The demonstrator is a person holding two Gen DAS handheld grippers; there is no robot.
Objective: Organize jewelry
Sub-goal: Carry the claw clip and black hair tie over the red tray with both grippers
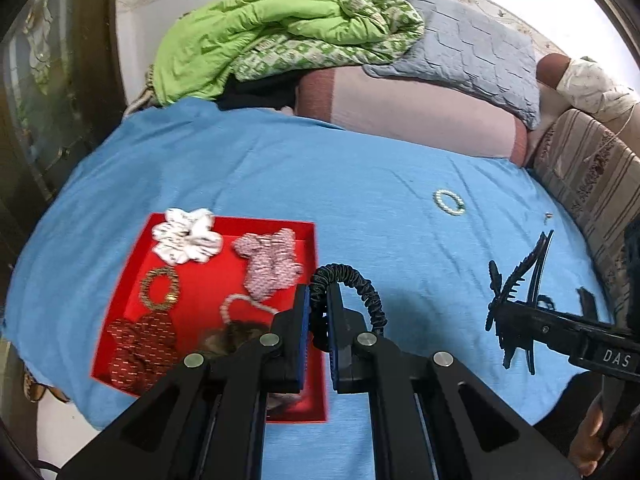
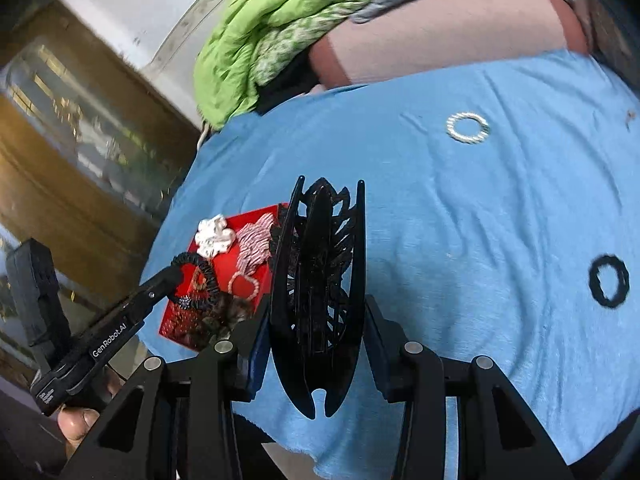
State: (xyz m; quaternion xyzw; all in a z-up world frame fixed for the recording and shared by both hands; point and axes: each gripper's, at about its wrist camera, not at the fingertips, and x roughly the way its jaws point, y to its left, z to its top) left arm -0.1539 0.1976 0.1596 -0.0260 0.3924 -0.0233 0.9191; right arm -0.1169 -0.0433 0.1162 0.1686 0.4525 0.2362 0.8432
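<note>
At lower centre of the left wrist view, the left gripper [image 1: 318, 316] has its fingers clenched on a black scrunchie [image 1: 360, 284] beside the red tray [image 1: 200, 292] on the blue bedsheet [image 1: 360, 200]. In the right wrist view, the right gripper [image 2: 316, 320] grasps a black claw clip [image 2: 320, 280] at centre, with a pearl bracelet [image 2: 468, 127] lying upper right.

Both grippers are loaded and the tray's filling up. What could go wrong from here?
1. The left gripper pinches only a short stretch of the black scrunchie; most of the loop hangs free and could snag or slip out.
2. The red tray is already crowded, so the wide hair claw in the right gripper may land on other pieces or tip over the wall.
3. A pearl bracelet and a black ring on the blue sheet could be missed.
</note>
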